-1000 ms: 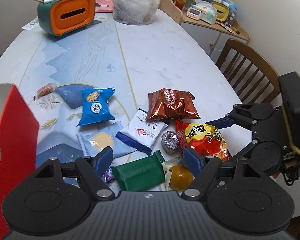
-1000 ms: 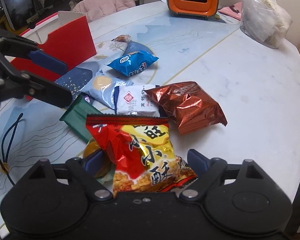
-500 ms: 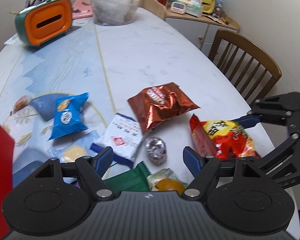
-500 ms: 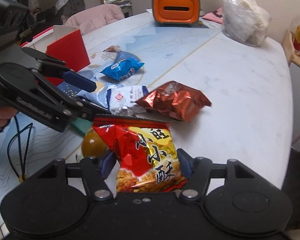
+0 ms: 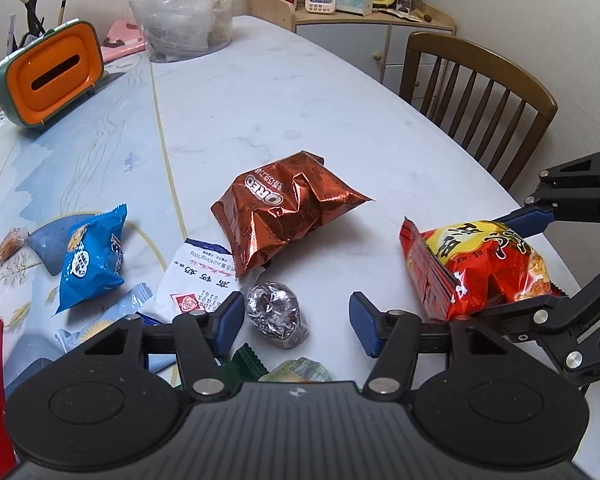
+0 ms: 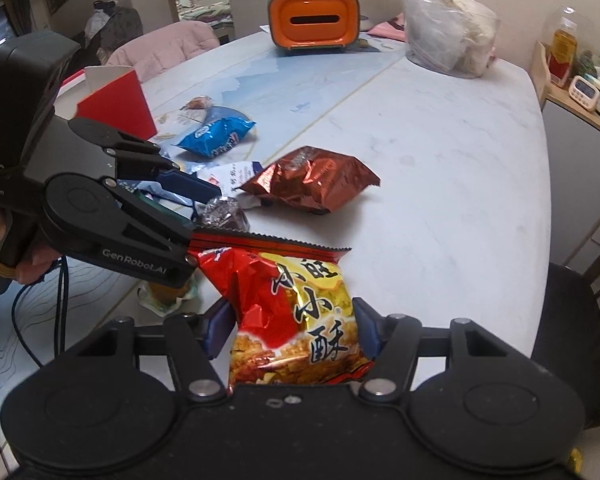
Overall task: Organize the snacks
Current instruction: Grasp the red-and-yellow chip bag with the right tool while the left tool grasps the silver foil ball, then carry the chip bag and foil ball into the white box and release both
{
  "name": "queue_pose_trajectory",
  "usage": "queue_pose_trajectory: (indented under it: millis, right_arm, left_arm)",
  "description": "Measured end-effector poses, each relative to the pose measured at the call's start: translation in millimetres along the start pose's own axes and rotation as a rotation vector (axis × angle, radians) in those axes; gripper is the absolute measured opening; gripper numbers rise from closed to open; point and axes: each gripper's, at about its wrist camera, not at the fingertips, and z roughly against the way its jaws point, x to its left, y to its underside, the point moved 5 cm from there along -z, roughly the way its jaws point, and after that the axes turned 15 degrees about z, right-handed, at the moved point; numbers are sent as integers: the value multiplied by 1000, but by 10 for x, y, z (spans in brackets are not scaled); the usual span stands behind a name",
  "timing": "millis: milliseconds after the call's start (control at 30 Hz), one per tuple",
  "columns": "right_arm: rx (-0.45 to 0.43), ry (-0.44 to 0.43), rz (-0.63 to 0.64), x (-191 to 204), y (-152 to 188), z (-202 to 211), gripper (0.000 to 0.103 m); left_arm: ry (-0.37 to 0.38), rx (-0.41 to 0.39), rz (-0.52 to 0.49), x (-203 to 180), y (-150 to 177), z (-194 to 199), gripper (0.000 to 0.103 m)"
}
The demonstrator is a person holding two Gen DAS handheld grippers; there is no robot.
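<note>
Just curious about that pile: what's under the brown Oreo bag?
The Oreo bag overlaps a corner of the white packet; beyond that, bare table. Whatever lies beneath its middle is covered.

A pale marble-patterned table (image 5: 284, 92) is flanked by a wooden spindle-back chair (image 5: 476, 92) and a pink upholstered chair (image 6: 168, 50), while a cluttered grey-doored sideboard (image 5: 352, 36) is set against cream walls (image 5: 540, 20).

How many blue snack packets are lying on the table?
2: a bright blue packet left of the brown Oreo bag, and a pale blue one nearer, partly hidden by the left gripper.
</note>
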Motion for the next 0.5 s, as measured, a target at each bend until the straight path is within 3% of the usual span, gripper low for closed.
queue_pose_trajectory:
  millis: [233, 300, 500]
  right_arm:
    - [7, 25, -31, -47, 85, 10, 60]
    - [8, 30, -38, -52, 95, 11, 60]
    - [8, 51, -45, -20, 97, 47, 60]
  left_arm:
    - [-12, 38, 67, 124, -31, -98, 43]
    - [-17, 46, 70, 132, -31, -122, 33]
    - [-8, 57, 109, 181, -29, -106, 29]
